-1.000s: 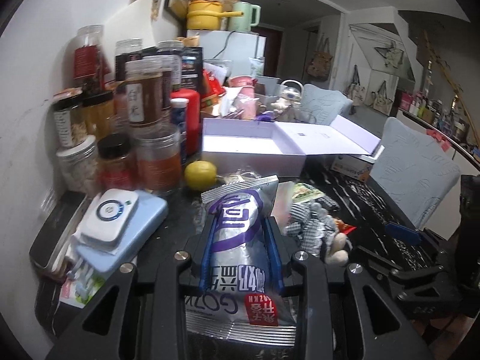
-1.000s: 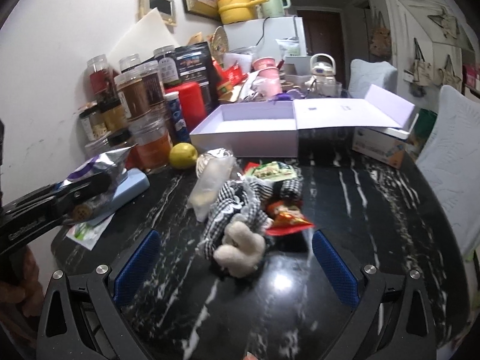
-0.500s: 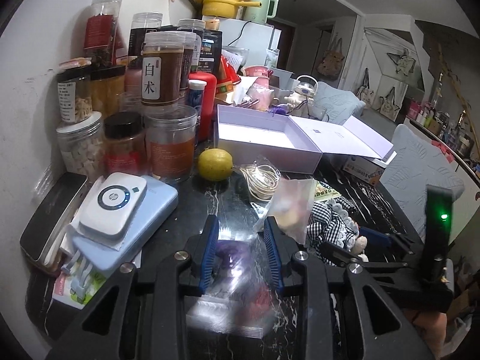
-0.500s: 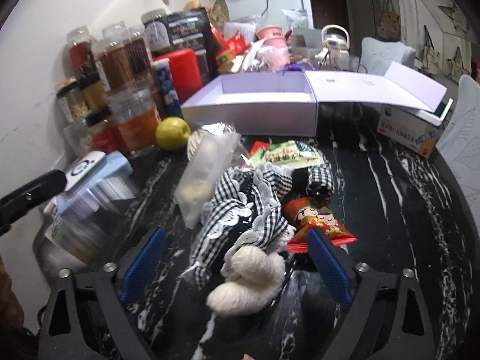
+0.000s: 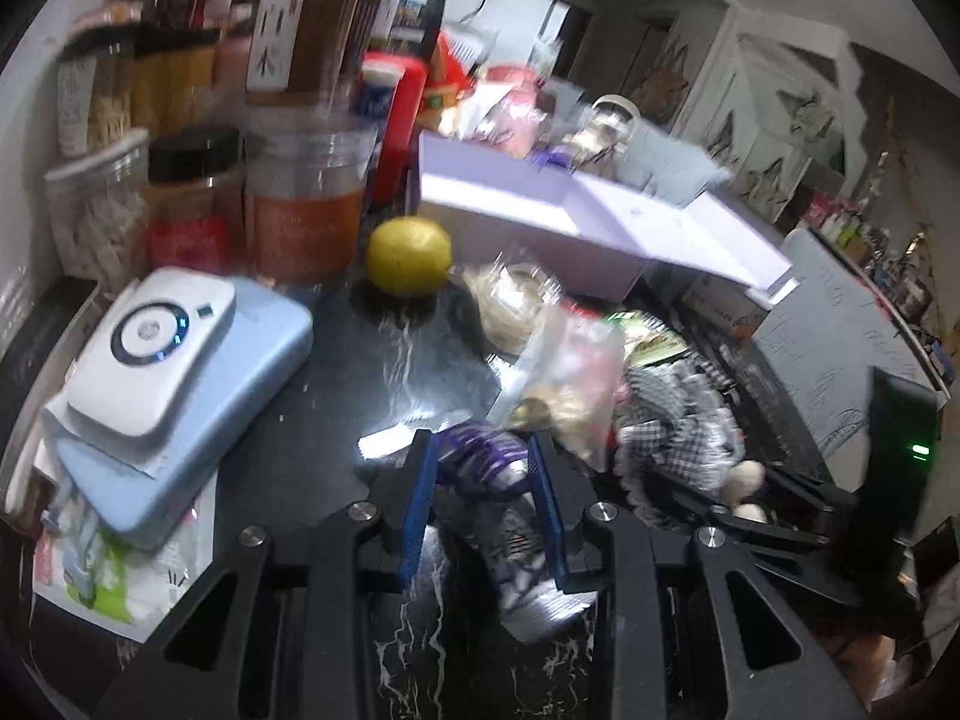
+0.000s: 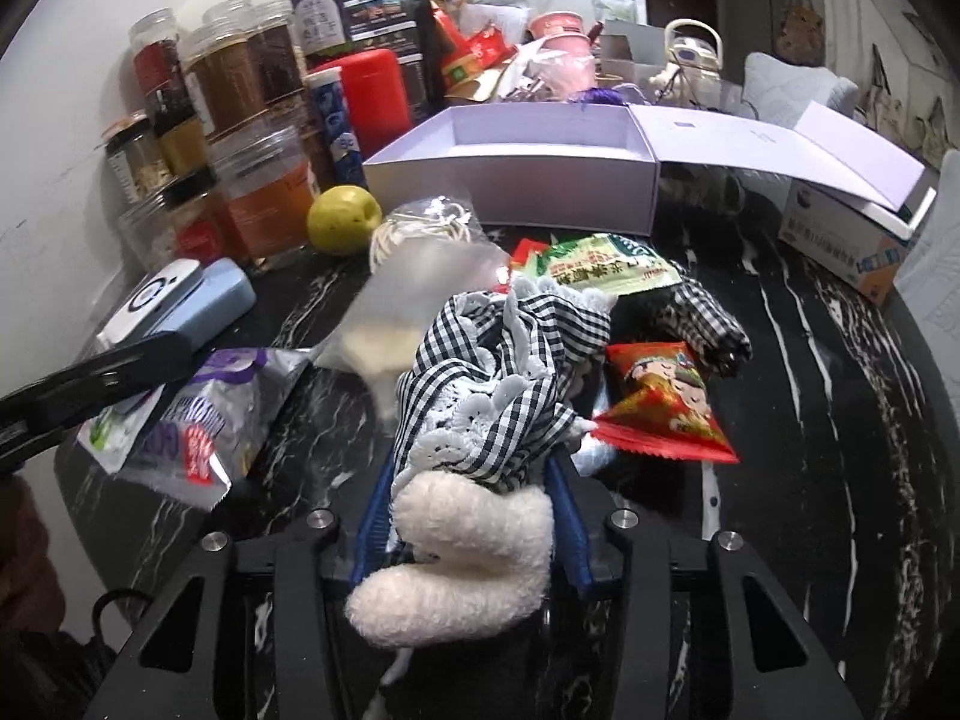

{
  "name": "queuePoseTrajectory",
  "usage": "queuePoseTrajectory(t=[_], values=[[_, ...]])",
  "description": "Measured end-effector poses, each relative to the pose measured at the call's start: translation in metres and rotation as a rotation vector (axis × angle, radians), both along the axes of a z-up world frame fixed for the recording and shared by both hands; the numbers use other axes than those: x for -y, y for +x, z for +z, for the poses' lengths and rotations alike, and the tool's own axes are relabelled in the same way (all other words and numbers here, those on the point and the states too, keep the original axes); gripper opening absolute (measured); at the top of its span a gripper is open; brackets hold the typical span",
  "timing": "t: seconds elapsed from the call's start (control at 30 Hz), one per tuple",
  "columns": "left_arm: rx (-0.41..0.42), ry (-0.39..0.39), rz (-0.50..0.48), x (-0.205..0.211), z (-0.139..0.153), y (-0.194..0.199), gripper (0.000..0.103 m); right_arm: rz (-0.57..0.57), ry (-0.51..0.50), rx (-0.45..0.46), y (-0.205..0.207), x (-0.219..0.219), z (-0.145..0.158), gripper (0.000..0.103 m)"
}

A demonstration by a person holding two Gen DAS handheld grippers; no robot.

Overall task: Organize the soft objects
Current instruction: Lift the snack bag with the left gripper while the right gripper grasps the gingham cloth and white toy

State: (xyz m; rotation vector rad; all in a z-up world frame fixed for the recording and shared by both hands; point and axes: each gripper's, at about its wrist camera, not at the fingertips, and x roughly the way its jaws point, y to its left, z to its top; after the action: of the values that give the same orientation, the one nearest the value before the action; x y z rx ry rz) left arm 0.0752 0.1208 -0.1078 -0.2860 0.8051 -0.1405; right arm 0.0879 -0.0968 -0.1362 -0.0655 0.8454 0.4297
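Note:
My left gripper (image 5: 483, 456) is shut on a silver and purple snack bag (image 5: 501, 480), held low over the black marble table (image 5: 336, 420); the bag also shows in the right wrist view (image 6: 198, 414). My right gripper (image 6: 471, 480) is shut on a plush doll in a black-and-white checked dress (image 6: 498, 372), its white fluffy legs (image 6: 462, 558) hanging between the fingers. The doll also shows in the left wrist view (image 5: 684, 426). An open lilac box (image 6: 510, 174) stands behind the pile.
A clear bag (image 6: 414, 306), a green snack packet (image 6: 606, 267), a red snack packet (image 6: 660, 408), a lemon (image 6: 344, 219) and a coil of cord (image 6: 420, 228) lie by the doll. Jars (image 6: 240, 120) line the left wall. A blue and white device (image 5: 156, 360) sits left.
My right gripper moved forward and shut on the doll. My left gripper lowered the snack bag towards the table and moved closer to the pile.

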Motion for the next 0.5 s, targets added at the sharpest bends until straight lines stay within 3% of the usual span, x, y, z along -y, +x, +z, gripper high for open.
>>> queuePoseTrajectory(t=[0.03,0.13,0.2,0.37,0.5], values=[[-0.021,-0.007,-0.001,0.000,-0.003,0.004,0.032,0.006,-0.002,-0.001,-0.002,0.001,0.002,0.047],[-0.061,-0.039,0.008,0.001,-0.009,0.010,0.055,0.018,-0.006,0.001,-0.007,0.002,0.006,0.047],[-0.116,-0.019,0.022,0.003,-0.014,0.016,0.083,0.022,-0.011,0.002,-0.009,0.002,0.007,0.047],[-0.174,-0.076,0.023,0.007,-0.028,0.025,0.084,0.023,-0.011,0.003,-0.007,0.006,0.008,0.047],[-0.189,-0.070,0.011,0.015,-0.031,0.028,0.084,0.020,-0.001,-0.008,-0.003,0.010,0.006,0.047]])
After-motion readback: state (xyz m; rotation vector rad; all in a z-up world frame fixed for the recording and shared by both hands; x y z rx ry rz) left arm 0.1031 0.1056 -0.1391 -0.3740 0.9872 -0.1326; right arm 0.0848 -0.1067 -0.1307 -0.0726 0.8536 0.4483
